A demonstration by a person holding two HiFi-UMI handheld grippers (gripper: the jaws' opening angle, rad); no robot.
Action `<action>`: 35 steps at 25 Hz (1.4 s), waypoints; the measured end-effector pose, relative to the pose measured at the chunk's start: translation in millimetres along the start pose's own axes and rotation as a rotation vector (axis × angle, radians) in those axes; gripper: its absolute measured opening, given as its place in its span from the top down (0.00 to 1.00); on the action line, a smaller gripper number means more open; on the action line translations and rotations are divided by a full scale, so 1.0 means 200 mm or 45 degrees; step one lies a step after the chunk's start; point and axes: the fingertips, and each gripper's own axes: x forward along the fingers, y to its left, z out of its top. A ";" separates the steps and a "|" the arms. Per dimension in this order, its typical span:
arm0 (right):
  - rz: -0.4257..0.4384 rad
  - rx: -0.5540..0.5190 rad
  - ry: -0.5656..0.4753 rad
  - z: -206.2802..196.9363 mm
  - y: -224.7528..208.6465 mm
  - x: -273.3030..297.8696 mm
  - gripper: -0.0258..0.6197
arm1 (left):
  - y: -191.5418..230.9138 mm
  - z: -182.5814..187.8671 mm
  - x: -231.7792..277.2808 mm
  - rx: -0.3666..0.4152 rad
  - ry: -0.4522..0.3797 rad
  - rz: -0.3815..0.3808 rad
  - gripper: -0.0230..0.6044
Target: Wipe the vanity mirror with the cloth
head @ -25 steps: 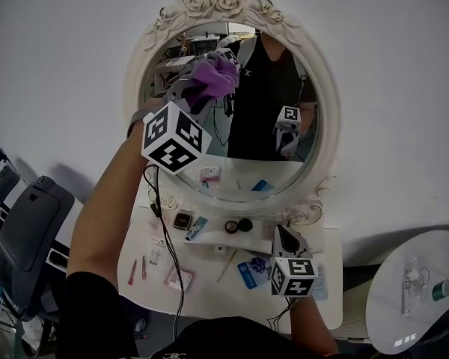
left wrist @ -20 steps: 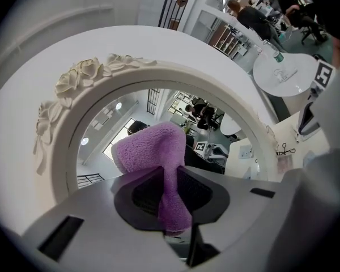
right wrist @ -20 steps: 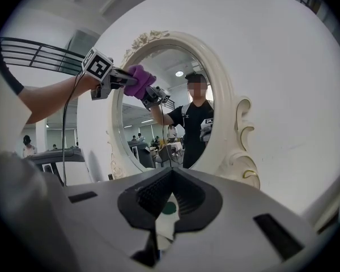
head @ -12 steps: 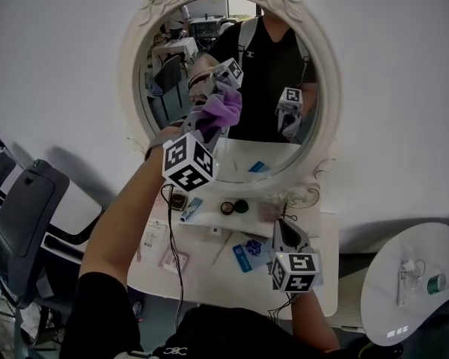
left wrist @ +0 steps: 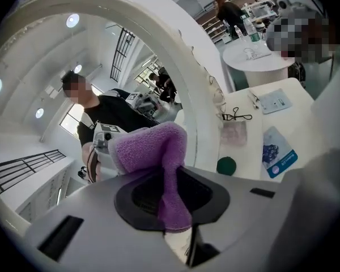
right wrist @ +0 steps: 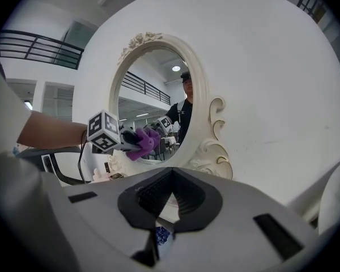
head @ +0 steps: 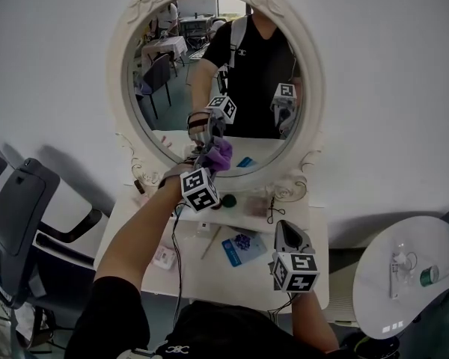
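Left gripper view looks straight down the left gripper (left wrist: 175, 220), whose jaws are clamped on a purple cloth (left wrist: 150, 146); the cloth bunches up past the jaw tips against the glass of the mirror (left wrist: 56, 67). Beyond it, this view alone gives a close look at the table (left wrist: 255, 129) by the white frame: a dark green ball (left wrist: 226, 165), a blue packet (left wrist: 279, 152) and a small black wire tool (left wrist: 236, 117).

Right gripper view shows the right gripper (right wrist: 163, 220) with its jaws drawn together on nothing, only a narrow slit between them. From this side angle the left gripper (right wrist: 137, 140) is seen in profile, pressing the cloth (right wrist: 144, 142) to the lower part of the mirror (right wrist: 153, 89), with the bare forearm (right wrist: 51, 130) behind it.

Head view puts both together: the left gripper (head: 212, 169) and cloth (head: 221, 154) sit low on the oval mirror (head: 209, 73), just above its bottom rim, and their reflection shows right behind them. The right gripper (head: 285, 230) hangs well apart, low over the table (head: 284, 290). A chair (head: 22, 215) stands left and a round side table (head: 404, 275) right
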 end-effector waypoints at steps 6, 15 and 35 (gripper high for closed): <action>0.008 -0.014 -0.017 0.01 0.03 -0.02 0.95 | -0.07 -0.02 0.02 -0.012 0.018 -0.051 0.85; 0.015 -0.027 -0.035 0.01 0.03 -0.03 0.95 | 0.21 0.32 -0.40 0.076 -0.165 0.151 0.85; -0.059 0.001 -0.143 0.12 -0.04 -0.15 0.95 | 1.21 1.10 -1.21 0.252 -0.324 0.600 0.85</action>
